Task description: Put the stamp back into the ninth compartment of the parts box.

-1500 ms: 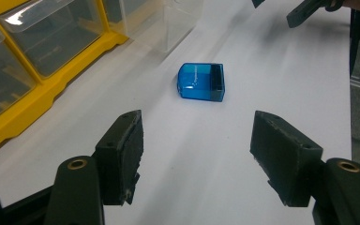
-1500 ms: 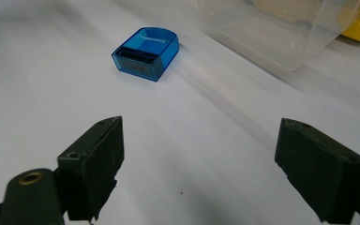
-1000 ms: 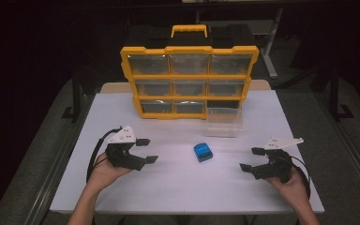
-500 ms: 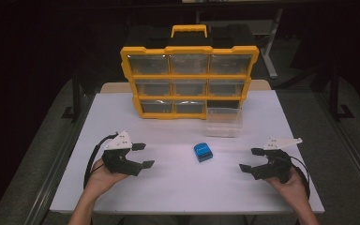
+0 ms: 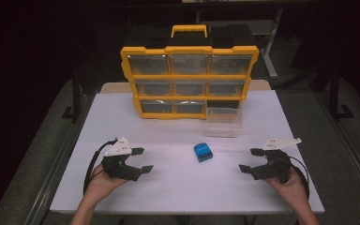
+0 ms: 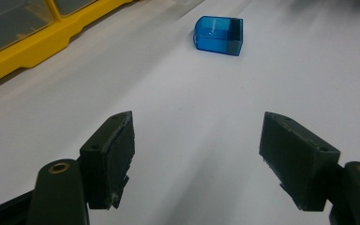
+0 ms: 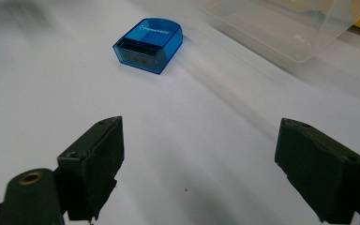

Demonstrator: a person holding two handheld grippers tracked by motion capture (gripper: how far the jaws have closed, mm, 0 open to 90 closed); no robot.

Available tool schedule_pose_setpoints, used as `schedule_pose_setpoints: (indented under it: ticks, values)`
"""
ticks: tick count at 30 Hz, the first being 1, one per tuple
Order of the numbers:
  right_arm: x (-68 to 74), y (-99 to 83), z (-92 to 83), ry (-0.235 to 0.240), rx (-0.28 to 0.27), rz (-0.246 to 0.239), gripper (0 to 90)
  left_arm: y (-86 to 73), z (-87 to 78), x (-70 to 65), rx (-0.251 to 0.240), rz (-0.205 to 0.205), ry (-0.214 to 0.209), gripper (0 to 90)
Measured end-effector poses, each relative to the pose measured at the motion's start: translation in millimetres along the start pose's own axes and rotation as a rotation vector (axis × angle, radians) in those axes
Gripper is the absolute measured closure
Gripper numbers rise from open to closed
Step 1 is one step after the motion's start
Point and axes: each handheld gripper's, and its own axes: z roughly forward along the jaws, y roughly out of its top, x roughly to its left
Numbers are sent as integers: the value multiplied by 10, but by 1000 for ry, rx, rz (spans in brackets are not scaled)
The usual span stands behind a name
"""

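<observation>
A white worktop (image 5: 178, 187) in a dark room: the small blue box (image 5: 202, 152) lies at frame centre, between the left gripper (image 5: 140, 160) and the right gripper (image 5: 248, 160), both jaws wide and empty, the left's just opening. A yellow organizer (image 5: 187, 79) stands behind, a clear drawer (image 5: 223, 123) before it.

Bare white table (image 5: 168, 187) between both grippers, small blue box (image 5: 202, 152) lone obstacle mid-table, clear drawer (image 5: 223, 122) and yellow organizer (image 5: 189, 82) blocking the far side, open lanes either side
</observation>
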Motion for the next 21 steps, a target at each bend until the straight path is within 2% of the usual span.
schedule_pose_setpoints:
  ticks: [13,17,21]
  values:
    - [65,74,54,14,10,-13,150,-84,-79,-8,-28,-11,26,241]
    - [79,123,73,23,25,-19,150,-108,-107,1,-25,0,36,236]
    - [87,161,94,28,36,-22,152,-127,-125,11,-33,-11,40,231]
